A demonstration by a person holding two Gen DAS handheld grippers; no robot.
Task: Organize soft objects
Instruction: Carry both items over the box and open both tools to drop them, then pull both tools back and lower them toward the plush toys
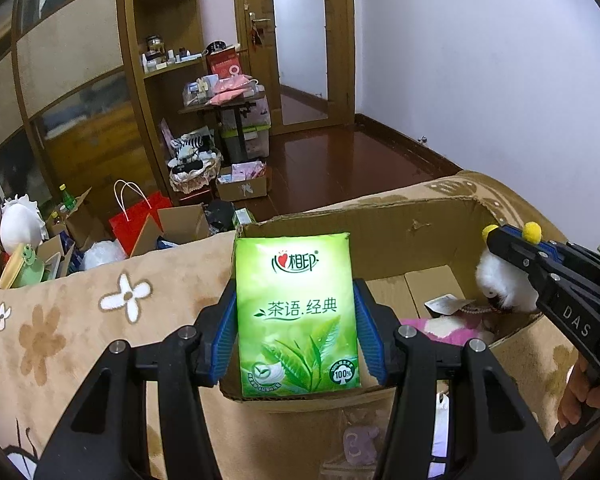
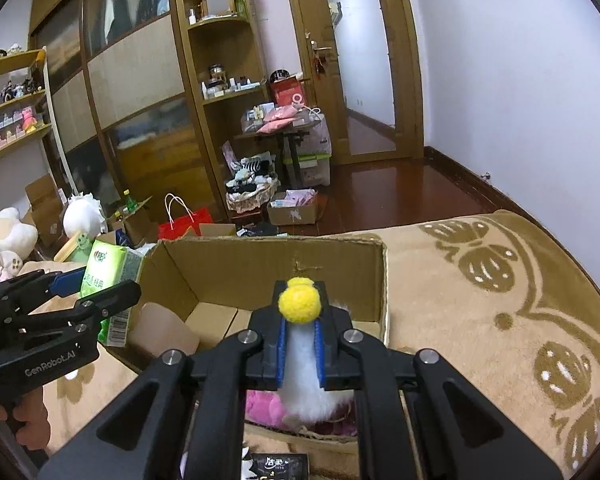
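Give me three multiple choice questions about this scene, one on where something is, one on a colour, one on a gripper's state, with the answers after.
1. Where is the tissue pack?
A. Lying on the floor
B. Held by the left gripper at the cardboard box
C. On the shelf

2. What colour are the pompoms on the white plush toy?
A. Yellow
B. Red
C. Blue

3. What state is the right gripper in?
A. Open and empty
B. Shut on the tissue pack
C. Shut on the white plush toy

Answers:
1. B, the blue pads press both sides of the green pack at the box's near corner.
2. A, a yellow ball shows at the gripper tips in both views.
3. C, white fur is squeezed between its pads above the box.
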